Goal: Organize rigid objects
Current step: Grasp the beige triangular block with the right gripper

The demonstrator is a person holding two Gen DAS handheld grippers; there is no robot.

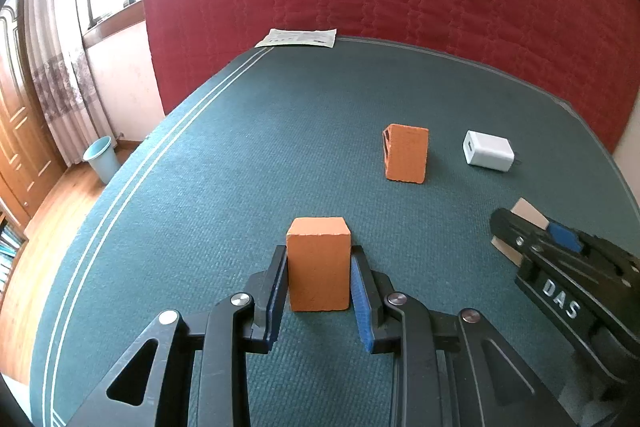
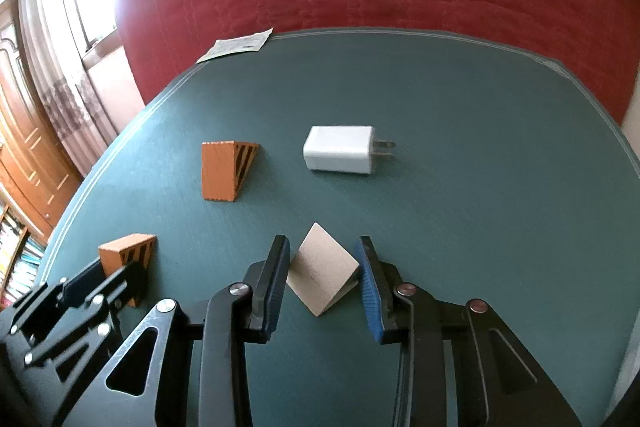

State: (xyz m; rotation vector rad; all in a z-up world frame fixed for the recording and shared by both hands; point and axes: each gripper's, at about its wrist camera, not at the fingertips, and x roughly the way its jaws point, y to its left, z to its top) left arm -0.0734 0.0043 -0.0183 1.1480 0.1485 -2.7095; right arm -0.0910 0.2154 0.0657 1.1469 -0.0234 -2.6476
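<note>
Green-covered surface (image 1: 280, 147) before a red quilt. Left gripper (image 1: 319, 279) clamped on upright orange block (image 1: 319, 263) at 6 o'clock; right gripper (image 2: 323, 273) pinching tan block (image 2: 322, 273) corner-on (likely for regrouping near second orange block (image 2: 224, 171), 10 o'clock, and charger (image 2: 340, 149)).

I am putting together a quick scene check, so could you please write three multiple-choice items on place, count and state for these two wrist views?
1. Where does the white charger lie?
A. on the green table
B. in the bin
C. on the floor

2. How many orange blocks are there?
A. one
B. two
C. four

3. What is between the right gripper fingers?
A. nothing
B. the charger
C. a tan block

Key: 1 A, it rests on the table surface. 2 B, one at the left gripper, one farther off. 3 C, the pads flank its corners.
</note>
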